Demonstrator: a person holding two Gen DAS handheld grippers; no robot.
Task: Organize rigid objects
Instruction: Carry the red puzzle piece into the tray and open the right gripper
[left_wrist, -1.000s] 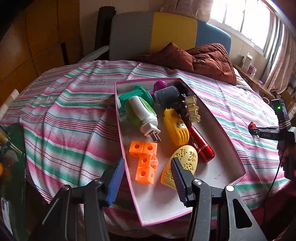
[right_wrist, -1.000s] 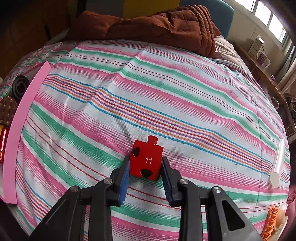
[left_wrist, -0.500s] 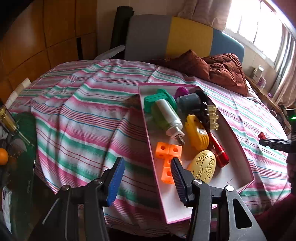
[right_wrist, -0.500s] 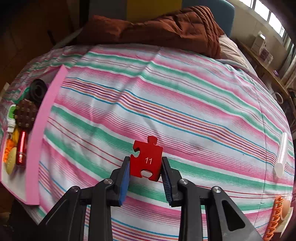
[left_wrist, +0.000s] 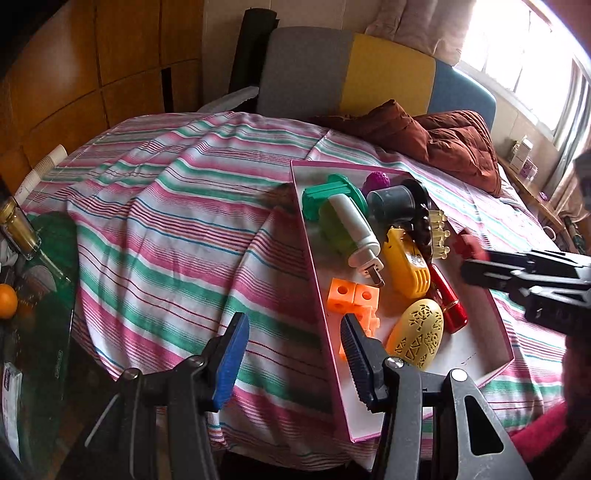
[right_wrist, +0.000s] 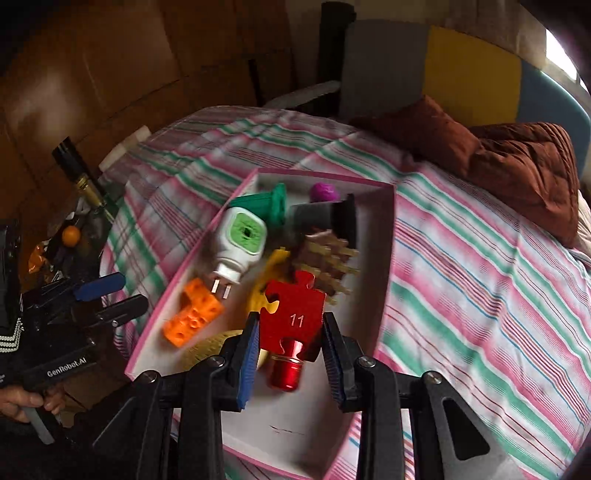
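Note:
My right gripper (right_wrist: 288, 332) is shut on a red jigsaw piece (right_wrist: 291, 317) marked 11 and holds it in the air over the pink-rimmed white box (right_wrist: 295, 417). The box (left_wrist: 476, 354) holds several toys: orange cubes (left_wrist: 352, 295), a white and green plug (left_wrist: 354, 225), a yellow oval (left_wrist: 417, 332) and a red cylinder (left_wrist: 450, 306). In the left wrist view the right gripper (left_wrist: 476, 267) comes in blurred from the right with the red piece (left_wrist: 466, 243). My left gripper (left_wrist: 291, 350) stands open and empty above the box's near left wall.
A striped cloth (left_wrist: 166, 229) covers the round table. A brown quilted jacket (left_wrist: 454, 144) lies at its far side before a grey, yellow and blue chair (left_wrist: 347, 74). To the left, a glass side table carries a bottle (left_wrist: 14, 229) and an orange (left_wrist: 7, 301).
My right gripper has swung left with the jigsaw piece, from above bare cloth to above the box. My left gripper has shifted left, so the box now sits further right in its view.

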